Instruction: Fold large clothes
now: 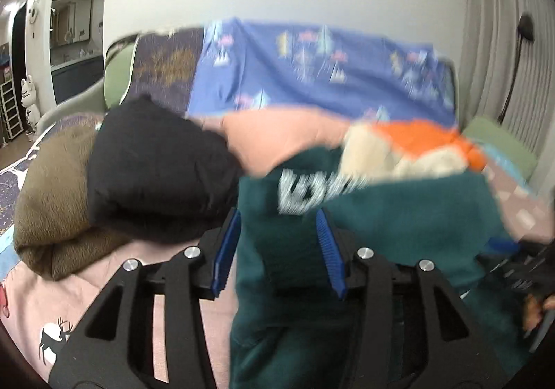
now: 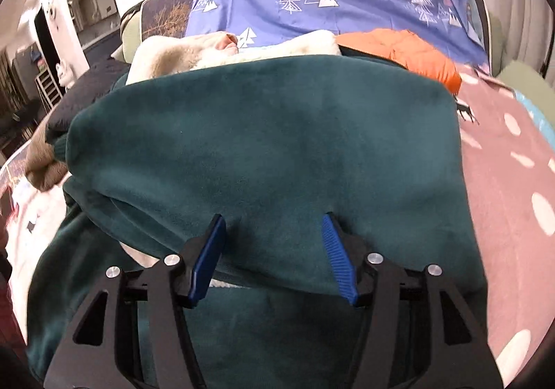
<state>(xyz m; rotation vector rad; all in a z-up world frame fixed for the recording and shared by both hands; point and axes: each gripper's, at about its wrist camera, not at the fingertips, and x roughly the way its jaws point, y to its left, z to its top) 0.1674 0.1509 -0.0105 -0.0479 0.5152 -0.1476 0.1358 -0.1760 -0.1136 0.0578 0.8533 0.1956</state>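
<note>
Left wrist view, nearest first: the left gripper [image 1: 279, 243] has its blue-padded jaws spread apart, and a bunched fold of the dark green fleece garment [image 1: 399, 215] rises between them; whether the pads actually touch the cloth cannot be told, since the frame is blurred. White lettering [image 1: 312, 191] on the green fleece sits just beyond the fingertips. To the left of the green fleece lies a black garment [image 1: 156, 174], touching it, and left of that a brown fleece bundle [image 1: 52, 201], both resting on a pink bedspread [image 1: 27, 295] with a deer print. Just behind the green fleece are a cream fleece piece [image 1: 374, 153] and an orange garment [image 1: 423, 135] (both smeared by motion), with a peach cloth [image 1: 277, 135] beside them. Farthest back, behind the green fleece, a blue sheet printed with trees [image 1: 312, 76] hangs across the rear of the bed. At the right edge the other tool's dark body shows partly.

Right wrist view: the right gripper [image 2: 272, 252] also has its jaws wide apart, hovering over a folded edge of the green fleece [image 2: 260, 132], which lies spread on the pink bedspread [image 2: 513, 198]. Behind the green fleece lie the cream piece [image 2: 194, 52] and the orange garment [image 2: 406, 49], then the blue sheet [image 2: 347, 3]
</note>
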